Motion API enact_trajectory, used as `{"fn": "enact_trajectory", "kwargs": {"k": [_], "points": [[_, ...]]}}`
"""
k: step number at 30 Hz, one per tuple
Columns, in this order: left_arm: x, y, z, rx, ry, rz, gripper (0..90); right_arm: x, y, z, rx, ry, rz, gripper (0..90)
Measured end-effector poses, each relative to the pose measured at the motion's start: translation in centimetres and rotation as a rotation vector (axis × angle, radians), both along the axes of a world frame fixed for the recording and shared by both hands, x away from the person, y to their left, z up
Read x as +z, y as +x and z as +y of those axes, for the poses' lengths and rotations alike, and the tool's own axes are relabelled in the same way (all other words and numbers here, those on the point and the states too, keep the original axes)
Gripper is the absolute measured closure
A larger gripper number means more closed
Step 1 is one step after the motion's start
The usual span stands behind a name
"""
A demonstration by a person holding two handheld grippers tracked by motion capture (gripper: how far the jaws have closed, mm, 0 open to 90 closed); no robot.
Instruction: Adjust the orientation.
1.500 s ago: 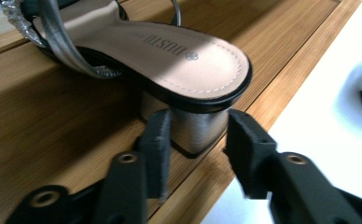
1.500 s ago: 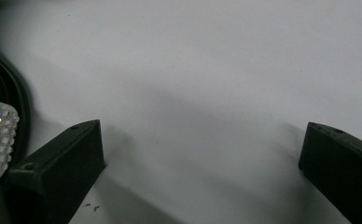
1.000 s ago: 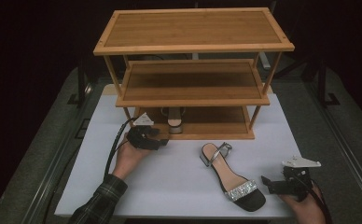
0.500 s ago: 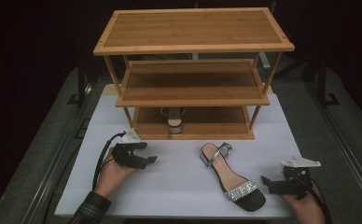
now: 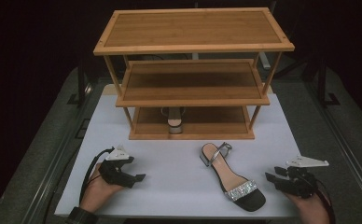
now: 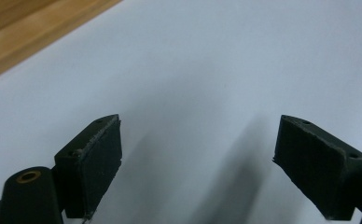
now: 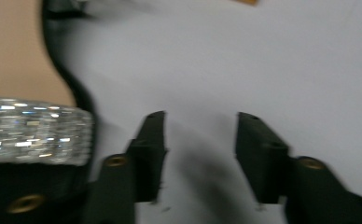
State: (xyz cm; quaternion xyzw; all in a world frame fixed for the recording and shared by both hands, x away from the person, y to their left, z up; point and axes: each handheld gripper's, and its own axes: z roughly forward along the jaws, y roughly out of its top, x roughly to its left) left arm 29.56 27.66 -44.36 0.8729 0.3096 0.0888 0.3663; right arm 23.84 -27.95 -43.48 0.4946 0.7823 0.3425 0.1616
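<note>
Left hand-held gripper (image 5: 139,177) just opened wide, empty; right hand-held gripper (image 5: 268,177) narrowing, empty, beside sandal (image 5: 233,179).

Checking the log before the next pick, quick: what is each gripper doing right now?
Left gripper: open, jaws just opening wider, nothing between them.
Right gripper: open, jaws just closing partway on nothing, beside the sandal.

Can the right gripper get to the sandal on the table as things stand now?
Probably yes: the right gripper sits just beside the sandal toe, bare table between, jaws just narrowed with nothing in them.
</note>
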Motion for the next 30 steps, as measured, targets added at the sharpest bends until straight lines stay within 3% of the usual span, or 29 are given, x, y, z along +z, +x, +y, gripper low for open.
{"fn": "enact_trajectory", "kwargs": {"k": [1,3,5,8,11,15,23,30], "points": [[-0.1,-0.1,0.1,0.000,0.003,-0.003,14.7,0.4,-0.4,0.1,0.023,0.010,-0.010,73.2],[-0.5,-0.3,0.4,-0.002,0.005,-0.029,15.2,0.8,-0.9,0.2,0.054,0.033,-0.023,89.6],[-0.7,-0.5,0.5,-0.007,0.005,-0.052,15.5,1.0,-1.2,0.3,0.068,0.066,-0.015,89.8],[-0.9,-0.8,0.2,-0.013,0.027,-0.077,14.1,0.9,-1.7,0.7,0.137,0.094,0.004,89.9],[-0.9,-0.7,0.3,-0.012,0.022,-0.075,14.0,0.8,-2.3,1.2,0.172,0.106,0.014,89.9],[-0.9,-0.7,0.3,-0.011,0.018,-0.073,14.0,1.0,-3.1,1.7,0.190,0.161,0.012,89.9],[-0.9,-0.7,0.3,-0.013,0.020,-0.071,14.0,0.4,-4.7,2.7,0.234,0.158,0.039,89.9],[-0.9,-0.7,0.3,-0.013,0.019,-0.069,14.0,-0.1,-4.4,3.8,0.262,0.133,0.067,89.9]]}}
